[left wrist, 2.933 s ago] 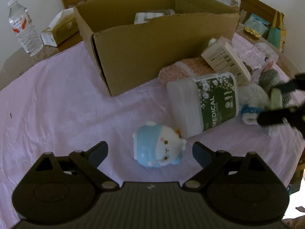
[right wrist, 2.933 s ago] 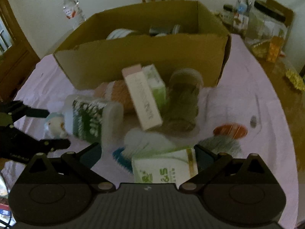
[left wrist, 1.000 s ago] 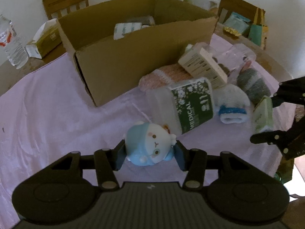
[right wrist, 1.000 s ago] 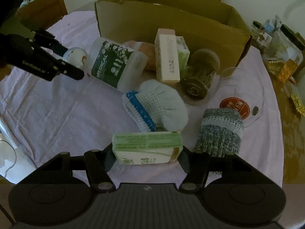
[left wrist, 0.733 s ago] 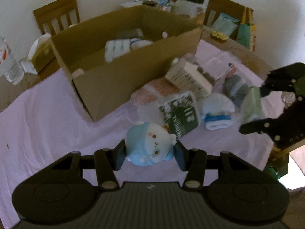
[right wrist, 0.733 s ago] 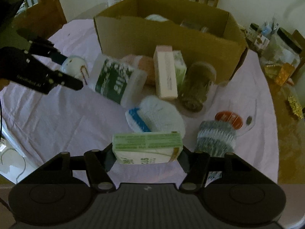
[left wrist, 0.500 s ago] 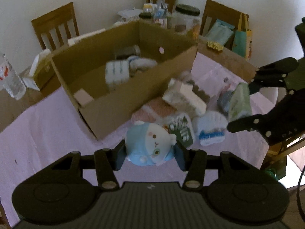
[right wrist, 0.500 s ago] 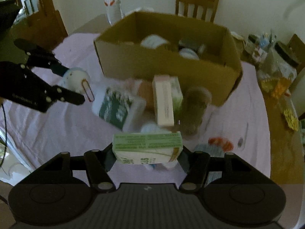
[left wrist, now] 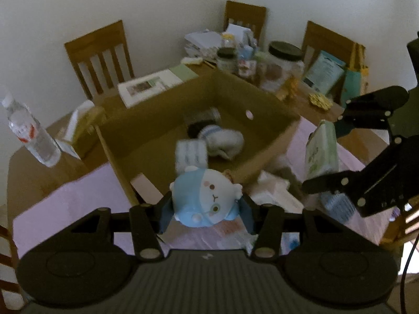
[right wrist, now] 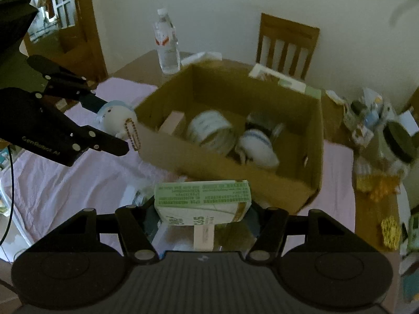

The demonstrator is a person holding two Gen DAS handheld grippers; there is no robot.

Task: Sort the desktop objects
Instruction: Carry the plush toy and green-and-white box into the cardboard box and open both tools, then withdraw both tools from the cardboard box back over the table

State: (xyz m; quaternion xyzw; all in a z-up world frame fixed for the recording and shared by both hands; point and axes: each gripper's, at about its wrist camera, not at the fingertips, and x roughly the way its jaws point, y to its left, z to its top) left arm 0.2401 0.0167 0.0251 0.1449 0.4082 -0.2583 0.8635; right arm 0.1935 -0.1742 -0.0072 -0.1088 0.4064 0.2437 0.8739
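Note:
My left gripper (left wrist: 205,205) is shut on a blue and white plush toy (left wrist: 203,196) and holds it in the air, near the front wall of the open cardboard box (left wrist: 269,144). My right gripper (right wrist: 201,216) is shut on a green and white carton (right wrist: 203,200), lifted in front of the same cardboard box (right wrist: 262,183). Inside the box lie a white jar (right wrist: 212,132), a rolled white sock (right wrist: 258,147) and a pink pack (right wrist: 172,123). In the right wrist view the left gripper (right wrist: 104,128) with the plush toy (right wrist: 116,116) hangs at the left.
A pink cloth (right wrist: 78,172) covers the table. A water bottle (right wrist: 167,49) and a tissue box (left wrist: 83,128) stand behind the box. Jars and packets (left wrist: 282,65) crowd the far right corner. Wooden chairs (left wrist: 102,57) ring the table. More loose items lie below the grippers, mostly hidden.
Both grippers have risen with their loads and moved toward the box, so its inside now shows. The loose items on the cloth have dropped low in both views.

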